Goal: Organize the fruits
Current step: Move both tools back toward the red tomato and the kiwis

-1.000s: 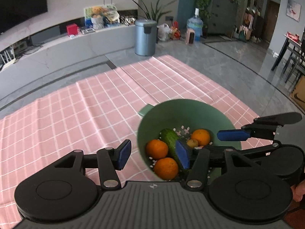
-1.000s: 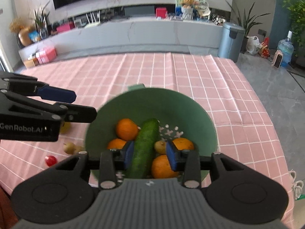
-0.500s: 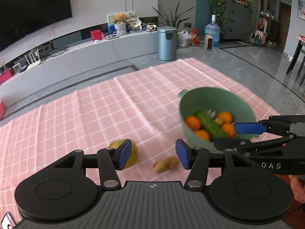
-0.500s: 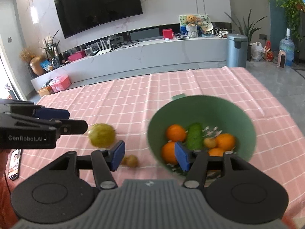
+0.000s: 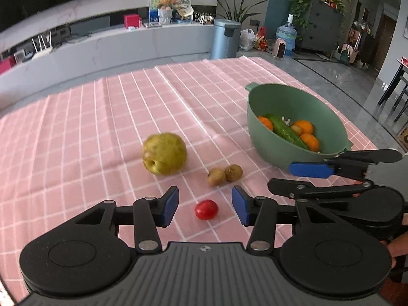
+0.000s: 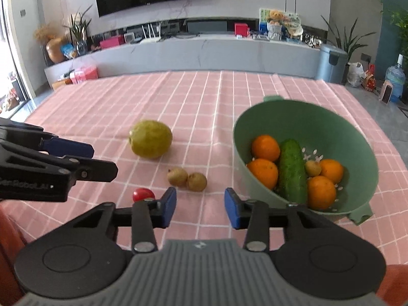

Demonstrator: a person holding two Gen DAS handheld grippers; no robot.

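Observation:
A green bowl [image 5: 278, 102] [image 6: 321, 125] holds three oranges [image 6: 265, 148], a cucumber [image 6: 292, 170] and one small brown fruit. On the pink cloth to its left lie a yellow-green pear [image 5: 164, 156] [image 6: 150, 139], two small brown fruits [image 5: 216, 176] [image 6: 177, 176] and a red tomato [image 5: 206, 209] [image 6: 143, 195]. My left gripper [image 5: 205, 205] [image 6: 99, 160] hangs over the tomato. Its jaws are closing, and the tomato shows between the pads untouched. My right gripper [image 6: 200, 205] [image 5: 298, 177] is near the bowl's front, its jaws closing on nothing.
The pink checked tablecloth [image 5: 127, 107] covers the table, whose right edge runs just past the bowl. A hand [image 5: 392, 250] holds the right gripper. Beyond the table stand a grey bin [image 5: 225, 38], a water bottle and a long low bench.
Both grippers have drawn back and left from over the bowl, which now sits to the right. The pear, brown fruits and tomato have come into view. Both pairs of jaws have narrowed since half a second ago.

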